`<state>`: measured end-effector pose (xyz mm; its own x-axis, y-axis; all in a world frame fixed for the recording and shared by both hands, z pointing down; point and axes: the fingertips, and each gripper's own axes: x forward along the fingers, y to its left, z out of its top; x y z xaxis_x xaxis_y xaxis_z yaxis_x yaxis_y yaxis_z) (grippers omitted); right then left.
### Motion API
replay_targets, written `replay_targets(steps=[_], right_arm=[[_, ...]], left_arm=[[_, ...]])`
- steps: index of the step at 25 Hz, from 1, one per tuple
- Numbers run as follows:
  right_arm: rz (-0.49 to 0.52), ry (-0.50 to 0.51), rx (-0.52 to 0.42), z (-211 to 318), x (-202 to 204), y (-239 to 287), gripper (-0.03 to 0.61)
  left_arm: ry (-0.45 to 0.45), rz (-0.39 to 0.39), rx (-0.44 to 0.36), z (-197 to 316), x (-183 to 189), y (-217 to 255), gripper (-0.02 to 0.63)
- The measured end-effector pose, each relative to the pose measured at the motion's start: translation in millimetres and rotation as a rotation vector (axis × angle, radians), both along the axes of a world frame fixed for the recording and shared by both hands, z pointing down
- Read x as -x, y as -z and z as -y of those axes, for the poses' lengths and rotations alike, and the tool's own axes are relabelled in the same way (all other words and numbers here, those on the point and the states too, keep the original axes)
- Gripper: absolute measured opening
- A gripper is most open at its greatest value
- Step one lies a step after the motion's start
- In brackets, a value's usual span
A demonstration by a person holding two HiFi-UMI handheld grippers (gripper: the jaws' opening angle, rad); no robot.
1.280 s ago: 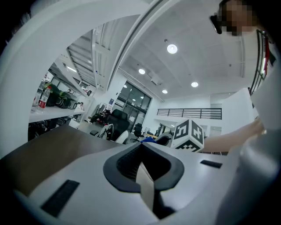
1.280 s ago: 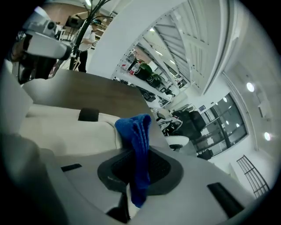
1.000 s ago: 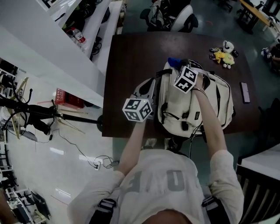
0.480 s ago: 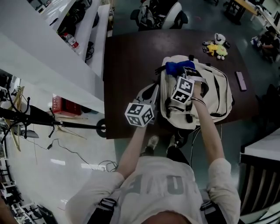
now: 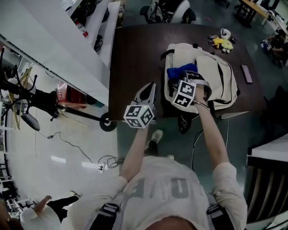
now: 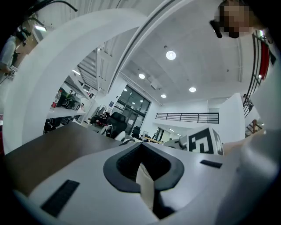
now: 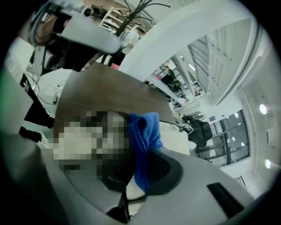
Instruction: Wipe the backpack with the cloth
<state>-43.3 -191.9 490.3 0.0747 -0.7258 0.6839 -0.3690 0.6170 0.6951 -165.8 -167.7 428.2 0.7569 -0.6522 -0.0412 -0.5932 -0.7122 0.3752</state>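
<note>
A cream backpack (image 5: pixel 211 72) lies flat on the dark brown table (image 5: pixel 135 54), near its front edge. My right gripper (image 5: pixel 182 80) is over the pack's near left part, shut on a bunched blue cloth (image 5: pixel 181 72) that rests on the fabric. In the right gripper view the blue cloth (image 7: pixel 145 127) hangs between the jaws of the right gripper (image 7: pixel 140 171), with the cream backpack (image 7: pixel 178 134) just beyond. My left gripper (image 5: pixel 147 91) is at the table's front edge, left of the pack. In the left gripper view the left gripper (image 6: pixel 142 171) is shut on a thin cream strap (image 6: pixel 145 186).
Plush toys (image 5: pixel 220 41) and a dark flat device (image 5: pixel 246 74) lie at the table's far right. An office chair (image 5: pixel 166 11) stands behind the table. White counters (image 5: pixel 54 45), a red box (image 5: pixel 67 94), a wheeled stand (image 5: pixel 108 122) and floor cables (image 5: pixel 81 152) are to the left.
The right gripper dragged the blue cloth from the pack's far end toward its near end. The left gripper drew back toward the table's front edge. The person stepped back.
</note>
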Motion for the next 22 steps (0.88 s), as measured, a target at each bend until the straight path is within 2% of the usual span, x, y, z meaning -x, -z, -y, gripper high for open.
replay_targets(steps=[5, 13, 19, 22], right_arm=[[-0.017, 0.016, 0.005, -52.8, 34.3, -27.0, 0.041], [0.018, 0.024, 0.061, -114.3, 46.0, -57.9, 0.041], [-0.007, 0.058, 0.069, -137.5, 55.4, -63.1, 0.041], [0.036, 0.085, 0.089, -147.7, 65.0, -60.6, 0.041]], left_arm=[[0.027, 0.005, -0.033, -39.3, 17.8, 10.1, 0.005], [0.057, 0.001, -0.048, -82.0, 31.8, 12.1, 0.005], [0.065, -0.009, -0.036, -105.6, 29.5, 8.2, 0.005], [0.061, -0.008, -0.037, -113.8, 26.4, 9.7, 0.005]])
